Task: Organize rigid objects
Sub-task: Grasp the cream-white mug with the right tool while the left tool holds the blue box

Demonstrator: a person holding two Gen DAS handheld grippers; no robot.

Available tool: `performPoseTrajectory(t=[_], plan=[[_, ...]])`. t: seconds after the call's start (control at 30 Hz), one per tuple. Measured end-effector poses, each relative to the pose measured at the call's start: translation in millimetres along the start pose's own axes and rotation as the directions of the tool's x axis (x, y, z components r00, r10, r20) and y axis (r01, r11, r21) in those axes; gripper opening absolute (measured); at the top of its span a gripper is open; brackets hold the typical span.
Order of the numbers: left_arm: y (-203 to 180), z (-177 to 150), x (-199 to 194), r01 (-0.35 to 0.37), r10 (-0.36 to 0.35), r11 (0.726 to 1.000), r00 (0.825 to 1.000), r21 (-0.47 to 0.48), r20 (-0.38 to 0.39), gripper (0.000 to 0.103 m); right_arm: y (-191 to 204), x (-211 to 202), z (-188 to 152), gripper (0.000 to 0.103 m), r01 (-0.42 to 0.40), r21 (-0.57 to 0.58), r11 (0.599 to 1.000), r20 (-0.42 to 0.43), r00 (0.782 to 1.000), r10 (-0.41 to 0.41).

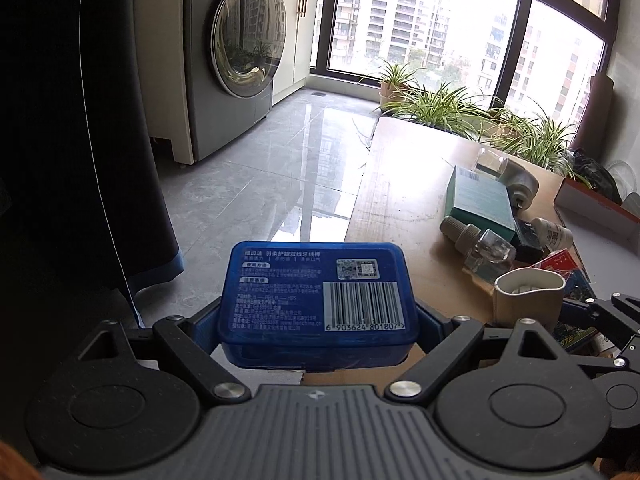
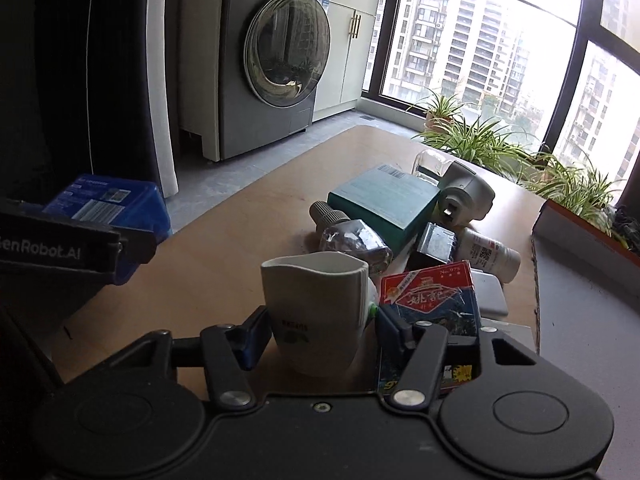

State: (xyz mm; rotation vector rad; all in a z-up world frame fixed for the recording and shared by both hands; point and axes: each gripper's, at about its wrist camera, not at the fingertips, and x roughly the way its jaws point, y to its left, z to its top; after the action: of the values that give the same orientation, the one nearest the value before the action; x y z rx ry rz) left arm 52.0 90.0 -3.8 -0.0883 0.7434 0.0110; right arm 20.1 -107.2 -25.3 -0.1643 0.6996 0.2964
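Wooden table (image 2: 248, 216) carries a teal box (image 2: 382, 204), bottles, a white cup (image 2: 316, 312), card packs.

Left claw (image 1: 318, 316) clamped wide on its load; right claw (image 2: 320, 334) gripping.

Home laundry balcony: washing machine (image 1: 236, 60), potted plants (image 1: 440, 106).
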Motion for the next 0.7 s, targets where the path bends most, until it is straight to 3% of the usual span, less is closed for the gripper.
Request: performPoseTrajectory(t=[0.17,0.33,0.57,0.7], plan=[[-8,4,-6,0.015,-0.015,1.000,1.000,0.010,0.015,0.094,-19,-27,7,0.069,-0.043,0.090,0.995,0.061,0.997,0.037],[-29,10,-15,0.060,-0.061,0.998,0.998,0.033,0.032,0.094,-42,-61,12,0.069,-0.034,0.147,0.989,0.112,0.994,0.018],[-78,25,-18,0.165,-0.169,0.983,0.985,0.081,0.035,0.094,-95,-97,8,0.069,0.077,0.232,0.970,0.127,0.986,-0.109],[-115,35,-14,0.237,-0.240,0.964,0.971,0.124,0.009,0.094,-134,-114,1,0.069,0.157,0.313,0.936,0.106,0.974,-0.199]])
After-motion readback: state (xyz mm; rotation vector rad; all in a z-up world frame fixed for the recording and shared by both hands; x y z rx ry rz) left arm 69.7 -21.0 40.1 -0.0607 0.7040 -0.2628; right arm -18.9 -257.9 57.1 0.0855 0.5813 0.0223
